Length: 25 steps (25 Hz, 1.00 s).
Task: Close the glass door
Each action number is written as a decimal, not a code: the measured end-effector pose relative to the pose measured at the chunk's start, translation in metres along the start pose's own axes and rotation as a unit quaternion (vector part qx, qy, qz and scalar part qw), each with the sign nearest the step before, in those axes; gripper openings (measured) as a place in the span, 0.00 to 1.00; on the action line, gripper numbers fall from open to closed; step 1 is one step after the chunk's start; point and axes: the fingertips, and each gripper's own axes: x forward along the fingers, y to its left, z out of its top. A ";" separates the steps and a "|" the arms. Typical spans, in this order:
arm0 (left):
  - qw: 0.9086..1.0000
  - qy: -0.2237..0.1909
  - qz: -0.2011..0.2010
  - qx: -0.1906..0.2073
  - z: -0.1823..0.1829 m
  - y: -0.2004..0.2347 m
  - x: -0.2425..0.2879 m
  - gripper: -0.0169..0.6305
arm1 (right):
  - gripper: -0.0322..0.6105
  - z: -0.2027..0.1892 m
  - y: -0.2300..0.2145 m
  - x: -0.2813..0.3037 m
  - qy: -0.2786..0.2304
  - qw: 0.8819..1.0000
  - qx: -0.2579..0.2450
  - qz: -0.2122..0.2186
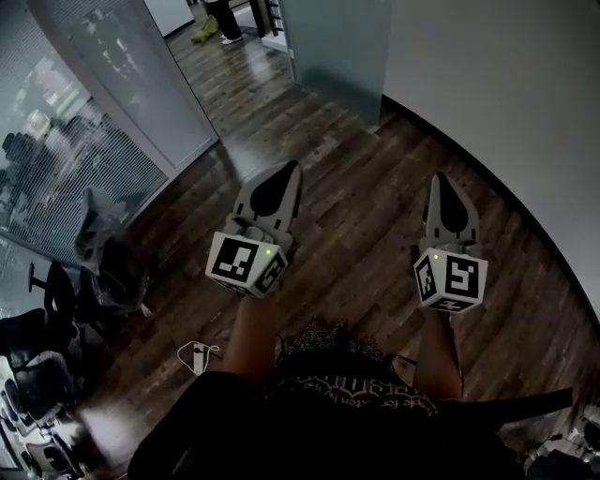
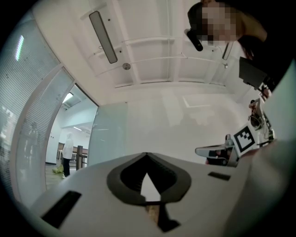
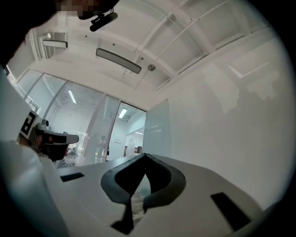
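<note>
Far left of your left claw [image 1: 290, 171], the office chairs [image 1: 47, 309] behind the striped glass partition [image 1: 66, 159] blur together, so no firm count. The glass door [image 1: 336, 47] is cut off by the top edge in the head view.

Count: two claws, one door, one distant person [image 1: 223, 17], legs only.

Left claw: jaws closed tip to tip, nothing between them.

Door: one frosted grey-green panel, ahead of both your claws and well apart from them.

Right claw [image 1: 442, 178]: jaws together, empty.
</note>
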 end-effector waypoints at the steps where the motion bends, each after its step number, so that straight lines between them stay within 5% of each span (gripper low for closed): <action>1: 1.000 -0.001 0.001 -0.012 -0.005 0.004 0.011 0.03 | 0.05 -0.006 -0.005 0.011 0.005 1.000 0.003 0.000; 16: 1.000 0.006 -0.014 0.019 -0.064 0.136 0.213 0.03 | 0.05 -0.053 -0.068 0.230 -0.005 1.000 -0.014 -0.014; 25: 1.000 0.013 -0.021 -0.005 -0.099 0.184 0.296 0.03 | 0.05 -0.081 -0.089 0.330 -0.001 1.000 0.005 -0.017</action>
